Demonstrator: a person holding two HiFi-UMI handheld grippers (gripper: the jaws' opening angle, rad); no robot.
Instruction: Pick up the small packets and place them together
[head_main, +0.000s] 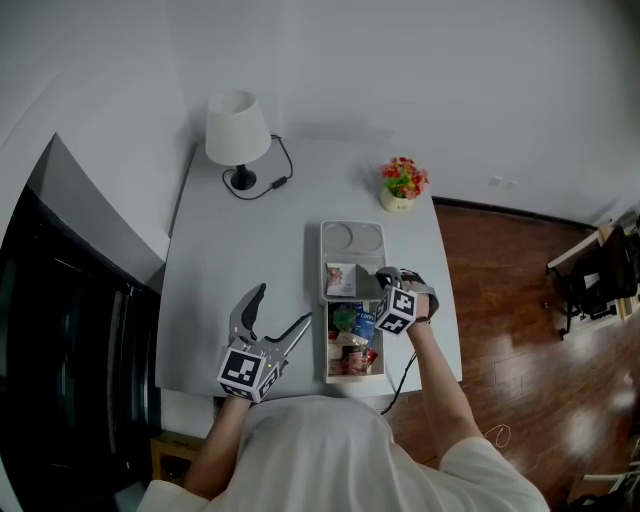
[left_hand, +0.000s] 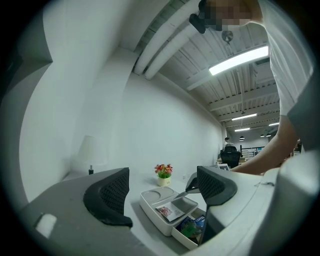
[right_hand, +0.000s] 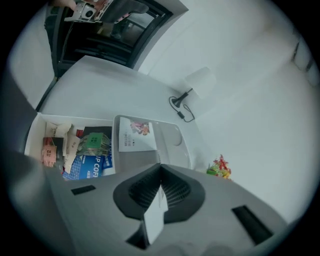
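A white tray (head_main: 318, 262) lies mid-table, and one printed packet (head_main: 341, 278) rests in its middle compartment. An open box (head_main: 328, 345) against the tray's near end holds several colourful packets (head_main: 356, 335). My right gripper (head_main: 384, 274) hovers over the middle compartment's right side. In the right gripper view it (right_hand: 160, 175) is shut on a thin white packet (right_hand: 154, 220), with the printed packet (right_hand: 136, 134) and the box's packets (right_hand: 85, 147) lying beyond. My left gripper (head_main: 272, 308) stands open and empty left of the box. In its own view it (left_hand: 162, 192) frames the tray (left_hand: 150, 204).
A white table lamp (head_main: 237, 132) with its cord stands at the back left. A small pot of flowers (head_main: 402, 184) sits at the back right. The tray's far end (head_main: 352, 236) has two round recesses. A dark cabinet (head_main: 60, 330) borders the table's left side.
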